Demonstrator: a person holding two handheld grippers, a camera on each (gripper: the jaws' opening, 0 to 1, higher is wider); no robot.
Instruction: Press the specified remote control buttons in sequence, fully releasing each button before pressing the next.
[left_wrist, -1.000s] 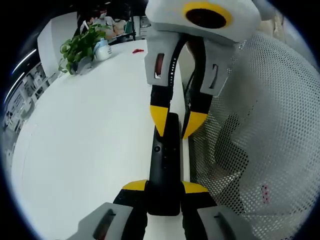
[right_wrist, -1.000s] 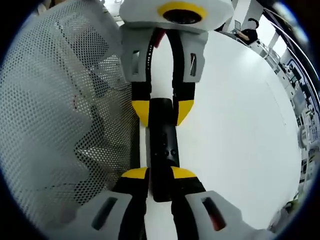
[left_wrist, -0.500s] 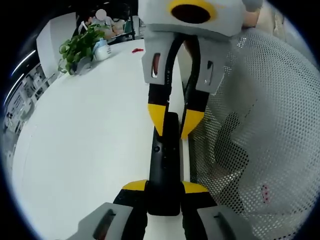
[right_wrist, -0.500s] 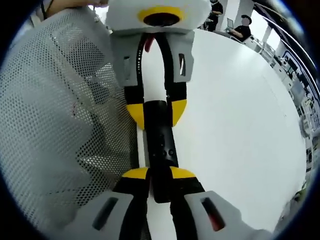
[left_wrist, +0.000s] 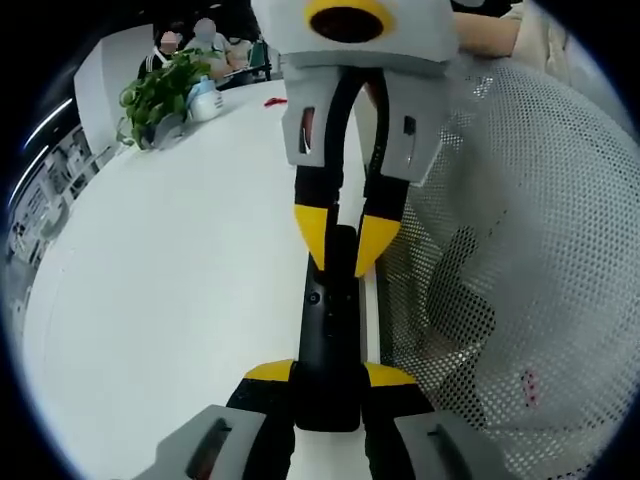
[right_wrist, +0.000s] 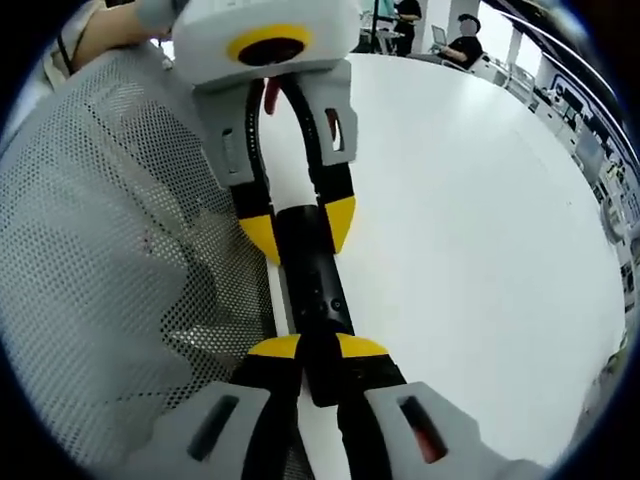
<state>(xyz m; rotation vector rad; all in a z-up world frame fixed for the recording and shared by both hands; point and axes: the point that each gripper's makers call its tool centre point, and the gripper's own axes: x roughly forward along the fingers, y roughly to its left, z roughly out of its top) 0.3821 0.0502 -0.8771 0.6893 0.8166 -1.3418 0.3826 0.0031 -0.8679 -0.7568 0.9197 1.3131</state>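
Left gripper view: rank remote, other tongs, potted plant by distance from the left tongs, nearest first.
1. Remote: clamped between the left tongs.
2. Right tongs: straddling the remote's far end.
3. Potted plant: far across the white table, upper left.

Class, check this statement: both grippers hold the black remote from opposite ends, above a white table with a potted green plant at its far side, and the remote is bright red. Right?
One detail is wrong: the remote is black, not red, as the left gripper view shows. The rest stands: the left gripper and the right gripper hold its opposite ends above the white table, with the potted plant at the far side.
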